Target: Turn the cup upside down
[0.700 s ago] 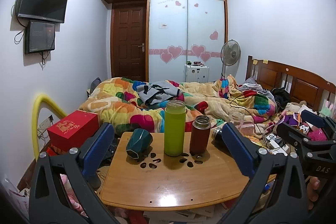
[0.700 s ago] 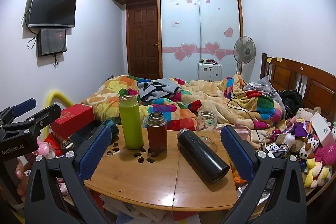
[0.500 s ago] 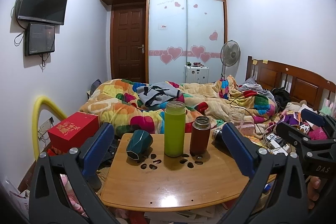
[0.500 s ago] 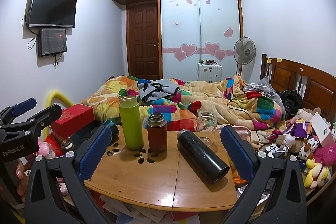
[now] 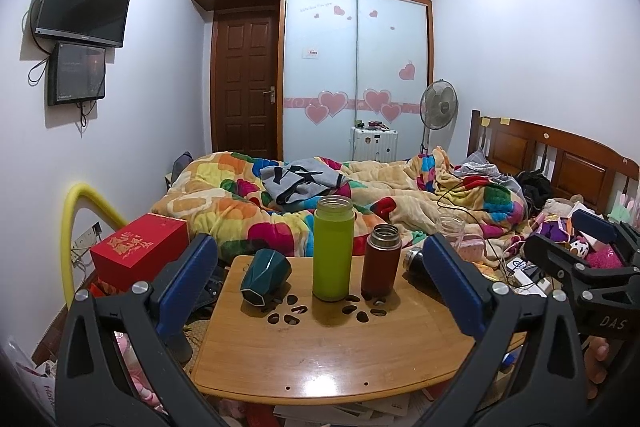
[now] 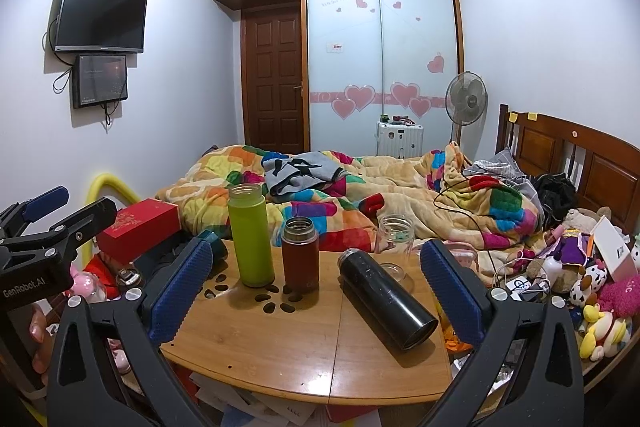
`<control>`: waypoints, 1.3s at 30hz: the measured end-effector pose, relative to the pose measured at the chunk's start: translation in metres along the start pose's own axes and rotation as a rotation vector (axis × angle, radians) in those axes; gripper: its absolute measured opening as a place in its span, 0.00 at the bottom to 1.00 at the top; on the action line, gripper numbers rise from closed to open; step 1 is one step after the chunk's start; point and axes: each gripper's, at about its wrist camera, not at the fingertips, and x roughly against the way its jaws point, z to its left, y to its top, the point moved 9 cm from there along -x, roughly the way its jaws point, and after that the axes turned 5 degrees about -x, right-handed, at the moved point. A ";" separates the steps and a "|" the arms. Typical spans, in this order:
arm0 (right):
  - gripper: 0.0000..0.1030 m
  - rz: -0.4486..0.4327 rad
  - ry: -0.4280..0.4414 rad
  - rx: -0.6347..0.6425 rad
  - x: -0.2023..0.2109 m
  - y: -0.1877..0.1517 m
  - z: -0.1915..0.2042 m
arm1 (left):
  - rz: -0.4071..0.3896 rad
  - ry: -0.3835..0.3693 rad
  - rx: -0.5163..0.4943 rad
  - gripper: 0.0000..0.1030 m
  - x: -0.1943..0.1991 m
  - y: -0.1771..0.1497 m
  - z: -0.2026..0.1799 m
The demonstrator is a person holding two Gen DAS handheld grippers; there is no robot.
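A dark teal faceted cup [image 5: 265, 277] lies tilted on its side at the far left of the wooden table [image 5: 320, 355]; in the right wrist view only its edge [image 6: 214, 241] shows behind a finger. My left gripper [image 5: 320, 275] is open and empty, held back from the table's near edge. My right gripper [image 6: 316, 275] is open and empty too, also short of the table. The right gripper also shows at the right of the left wrist view [image 5: 584, 255]. The left gripper shows at the left of the right wrist view [image 6: 52, 227].
A green bottle [image 5: 333, 247] and a dark red flask [image 5: 381, 260] stand at the table's middle. A black flask [image 6: 386, 299] lies on its side at the right, a clear glass jar [image 6: 395, 239] behind it. A red box [image 5: 140, 251] sits left; the bed lies beyond.
Both views have barely shifted. Both grippers stay open and nothing on the table has moved.
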 end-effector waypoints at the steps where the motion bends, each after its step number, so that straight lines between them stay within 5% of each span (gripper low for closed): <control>1: 1.00 -0.001 -0.001 0.000 0.000 0.000 0.000 | 0.000 0.001 -0.002 1.00 0.000 0.000 0.000; 39: 1.00 0.002 0.004 0.003 0.000 -0.001 0.003 | 0.002 -0.005 -0.007 1.00 -0.001 -0.001 -0.001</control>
